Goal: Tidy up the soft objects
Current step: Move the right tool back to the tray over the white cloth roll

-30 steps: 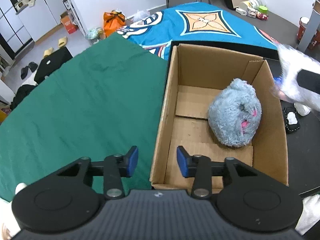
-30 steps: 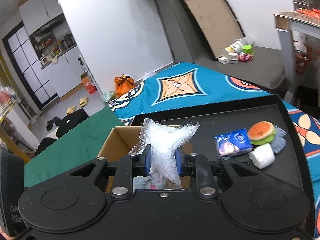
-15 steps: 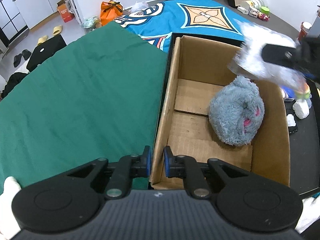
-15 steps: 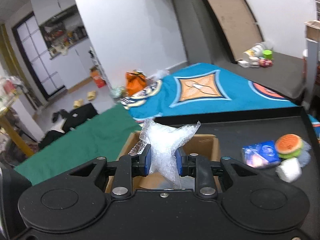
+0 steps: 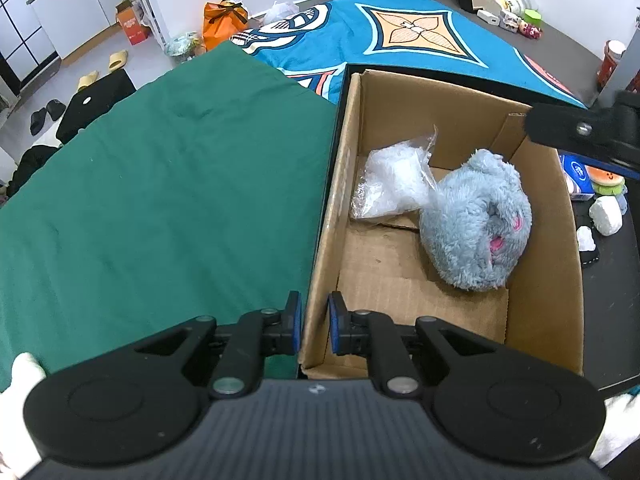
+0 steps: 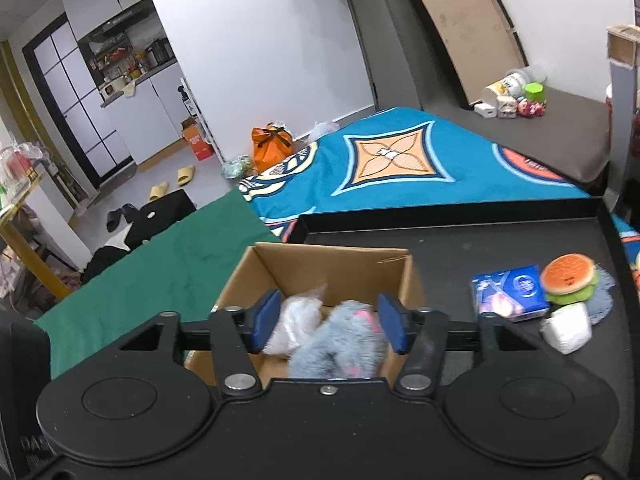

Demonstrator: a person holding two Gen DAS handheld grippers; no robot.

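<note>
The left gripper (image 5: 314,328) has its jaws pinched narrow on the near-left wall of the cardboard box (image 5: 326,216), one pad outside, one inside, so it looks like it's steadying the box. The right gripper (image 6: 326,322) hangs above the box, jaws just opened and standing wide with nothing between them. The clear plastic bag of white stuffing (image 5: 394,182) sits on the box floor at the far left, touching the grey plush toy (image 5: 478,222), which leans toward the right wall.

Out on the black tray (image 6: 460,240) to the right there's more to sort: a burger plush (image 6: 570,278), a blue tissue pack (image 6: 510,294), and a white wad (image 6: 568,328), all bunched close together.

Handling-wise, all of it looks light and squishy. The burger plush should give under the pads, so grabbing it across the middle of the bun seems safest. The tissue pack's wrapper looks slick, so probably pinch its short sides. Nothing looks fragile.
</note>
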